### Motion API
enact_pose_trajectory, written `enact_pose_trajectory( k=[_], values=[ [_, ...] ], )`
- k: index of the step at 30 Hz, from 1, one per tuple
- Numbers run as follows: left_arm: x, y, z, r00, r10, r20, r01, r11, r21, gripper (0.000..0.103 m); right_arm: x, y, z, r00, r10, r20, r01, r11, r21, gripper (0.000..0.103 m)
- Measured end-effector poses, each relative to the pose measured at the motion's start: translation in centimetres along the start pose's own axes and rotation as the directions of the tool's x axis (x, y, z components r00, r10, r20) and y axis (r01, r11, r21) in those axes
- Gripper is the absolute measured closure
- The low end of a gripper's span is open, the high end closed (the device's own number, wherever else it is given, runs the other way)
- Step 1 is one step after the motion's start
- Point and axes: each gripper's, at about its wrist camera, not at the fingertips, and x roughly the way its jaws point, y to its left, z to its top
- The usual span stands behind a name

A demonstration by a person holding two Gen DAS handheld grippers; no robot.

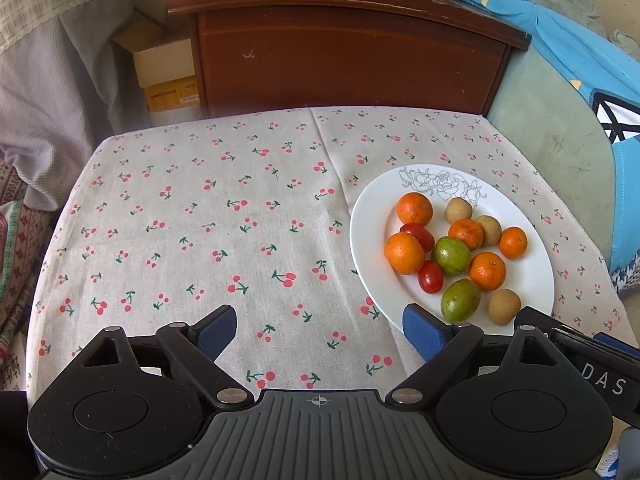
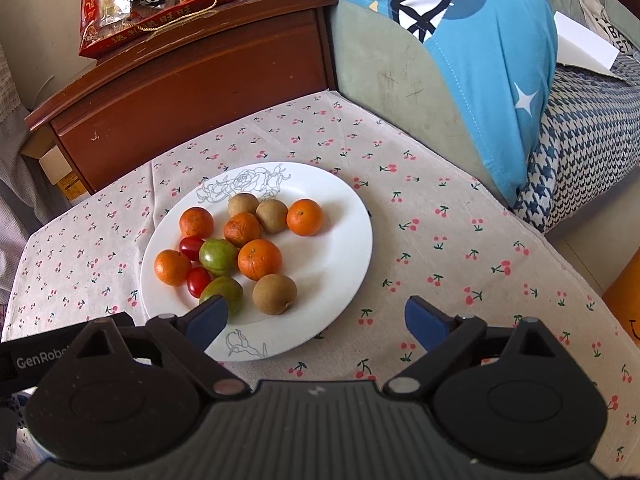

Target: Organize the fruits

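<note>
White plate (image 2: pixel 344 248) sits on the counter (image 1: pixel 200 220), on a cherry-print cloth (image 2: pixel 440 240). All fruit lies on the plate in one loose cluster: five oranges (image 2: pixel 259 259), two red cherry tomatoes (image 2: pixel 199 281), two green-red fruits (image 2: pixel 218 257), three brown round fruits (image 2: pixel 274 294).

Left tool (image 1: pixel 320 330): fingers spread wide, nothing between them, above bare cloth just left of the plate. Its right blue pad (image 1: pixel 424 330) overlaps the plate's near rim in the left wrist view; contact cannot be told.

Right tool (image 2: pixel 316 322): fingers spread wide, empty, at the plate's near edge. Its left pad (image 2: pixel 208 320) is just in front of the nearest green-red fruit.

Brown wooden cabinet (image 1: pixel 352 60) behind the counter, a red snack pack (image 2: pixel 160 4) on top.
</note>
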Motion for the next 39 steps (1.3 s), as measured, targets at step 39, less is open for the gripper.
enact_pose_trajectory(
  k=[39],
  values=[
    [1.8, 0.1, -0.2, 0.994, 0.095, -0.061, -0.093, 0.995, 0.035, 0.011, 1.6, 1.3, -0.3, 1.0, -0.015, -0.013, 0.014, 0.997, -0.073, 0.007]
  ],
)
